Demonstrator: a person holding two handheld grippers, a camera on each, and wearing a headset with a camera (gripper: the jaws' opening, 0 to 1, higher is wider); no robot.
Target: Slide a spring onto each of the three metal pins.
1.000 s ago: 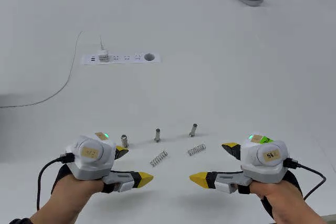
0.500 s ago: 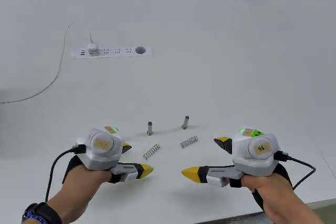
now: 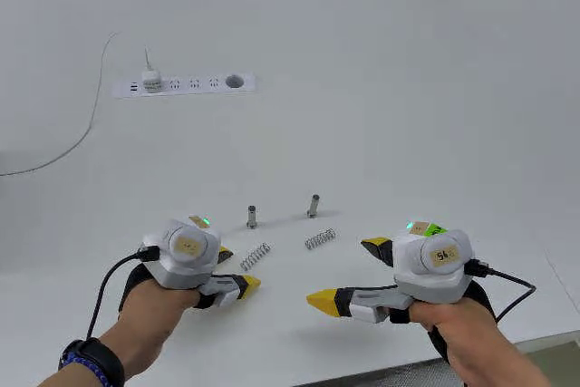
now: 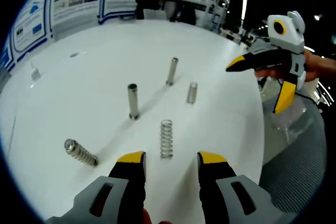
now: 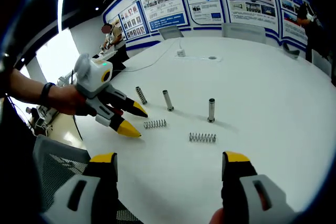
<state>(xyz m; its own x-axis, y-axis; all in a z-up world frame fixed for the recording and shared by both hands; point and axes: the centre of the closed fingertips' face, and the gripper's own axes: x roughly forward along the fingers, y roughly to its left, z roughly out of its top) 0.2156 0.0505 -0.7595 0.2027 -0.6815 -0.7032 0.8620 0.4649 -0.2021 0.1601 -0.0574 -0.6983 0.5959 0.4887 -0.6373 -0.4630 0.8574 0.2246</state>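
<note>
Lying loose: near spring (image 3: 256,256) on the desk (image 3: 362,115), just ahead of the left gripper (image 3: 237,269); far spring (image 3: 320,238) to its right, apart from both grippers.
Bare pins: left pin (image 3: 252,216) and right pin (image 3: 314,205) stand upright just behind the springs.
Third pin (image 4: 79,151): coil already around it, beside the left gripper.
Left gripper: jaws slightly parted, empty.
Right gripper (image 3: 346,271): jaws spread wide, empty.

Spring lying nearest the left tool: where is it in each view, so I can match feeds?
Head view: the spring lies just right of the left tool, below the middle pin.
Left gripper view: spring low centre, just ahead of the left tool; middle pin up-left.
Right gripper view: spring left of centre, beside the left tool; middle pin just above-right.
Shared landmark: the bare middle pin.
</note>
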